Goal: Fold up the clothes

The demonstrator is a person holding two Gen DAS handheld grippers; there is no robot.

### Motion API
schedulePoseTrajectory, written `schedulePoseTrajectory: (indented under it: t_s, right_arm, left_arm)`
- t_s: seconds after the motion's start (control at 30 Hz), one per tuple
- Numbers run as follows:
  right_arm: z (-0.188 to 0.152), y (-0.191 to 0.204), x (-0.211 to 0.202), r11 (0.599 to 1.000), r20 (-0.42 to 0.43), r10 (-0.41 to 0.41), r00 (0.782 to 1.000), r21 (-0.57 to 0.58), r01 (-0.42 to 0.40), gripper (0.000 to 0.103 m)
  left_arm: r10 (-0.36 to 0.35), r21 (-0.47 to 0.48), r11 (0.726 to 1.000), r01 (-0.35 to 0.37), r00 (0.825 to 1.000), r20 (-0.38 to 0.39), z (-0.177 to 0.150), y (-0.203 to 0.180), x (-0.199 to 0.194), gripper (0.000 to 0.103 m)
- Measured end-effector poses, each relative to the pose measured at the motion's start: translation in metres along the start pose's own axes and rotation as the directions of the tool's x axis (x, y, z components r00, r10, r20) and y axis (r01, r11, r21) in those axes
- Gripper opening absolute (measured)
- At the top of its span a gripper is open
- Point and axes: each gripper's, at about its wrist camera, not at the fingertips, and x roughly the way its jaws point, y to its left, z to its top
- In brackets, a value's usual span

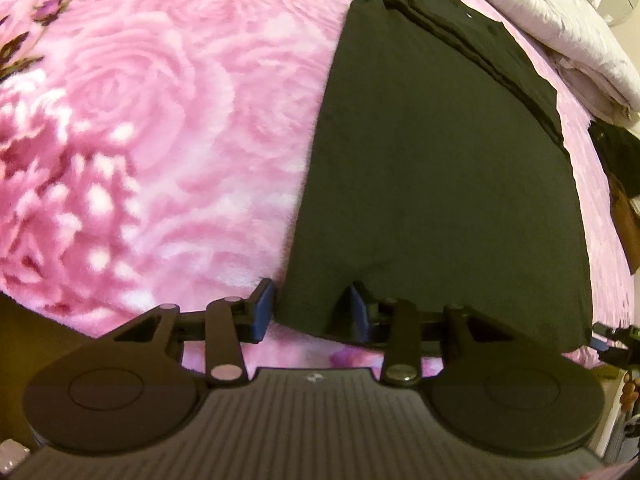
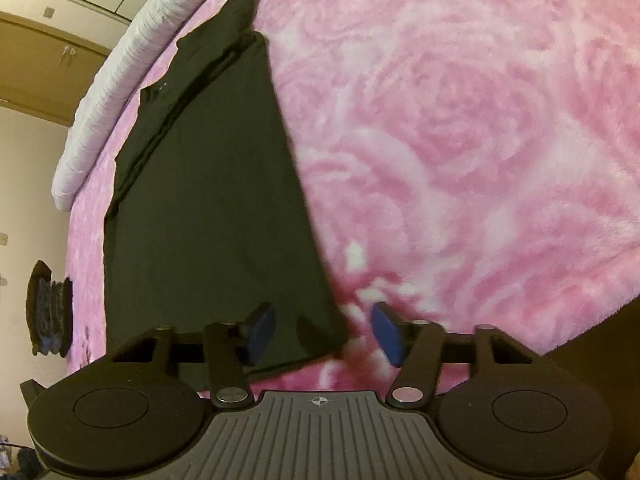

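A black garment (image 1: pixel 436 168) lies flat on the pink rose blanket (image 1: pixel 160 140), folded lengthwise into a long strip with a sleeve folded over its far part. My left gripper (image 1: pixel 310 310) is open, its jaws either side of the garment's near left corner at the hem. In the right wrist view the same garment (image 2: pixel 208 208) runs away up the left half. My right gripper (image 2: pixel 324 330) is open, its jaws either side of the garment's near right corner. Neither gripper holds cloth.
A white folded quilt (image 1: pixel 560 20) lies along the far side of the bed, also in the right wrist view (image 2: pixel 120 92). Dark items (image 2: pixel 48 308) sit at the bed's edge on the left. The bed's near edge drops away beside the grippers.
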Motion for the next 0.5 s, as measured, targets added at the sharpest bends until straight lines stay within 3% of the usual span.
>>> schedulePoseTrajectory:
  t_s: [0.1,0.13,0.3,0.33,0.4,0.5]
  right_arm:
    - [-0.002,0.000,0.003,0.999,-0.012,0.018,1.000,-0.027,-0.018,0.042]
    - [-0.003,0.000,0.004,0.999,-0.016,0.023,1.000,-0.035,-0.024,0.031]
    - [-0.006,0.002,0.009,0.997,-0.027,0.051,0.998,-0.061,-0.053,0.029]
    - [-0.007,0.004,0.010,0.996,-0.026,0.057,0.998,-0.067,-0.058,0.015]
    - [-0.008,0.008,0.011,0.995,-0.023,0.067,0.998,-0.077,-0.068,0.012]
    - [-0.009,0.013,-0.003,0.994,0.000,0.072,0.997,-0.078,-0.072,0.011]
  left_arm:
    - [-0.001,0.029,1.000,0.001,1.000,-0.003,0.000,-0.003,-0.001,0.025]
    - [-0.013,0.044,0.999,0.014,1.000,-0.006,-0.001,-0.005,-0.001,0.024]
    - [-0.006,0.038,0.999,0.006,1.000,-0.009,-0.001,-0.008,0.003,0.024]
    - [-0.002,0.045,0.999,0.002,1.000,-0.008,-0.001,-0.008,0.003,0.024]
    - [0.005,0.059,0.998,-0.004,1.000,-0.007,0.000,-0.010,0.002,0.007]
    - [-0.022,0.059,0.998,0.023,1.000,-0.011,0.000,-0.008,-0.006,0.006]
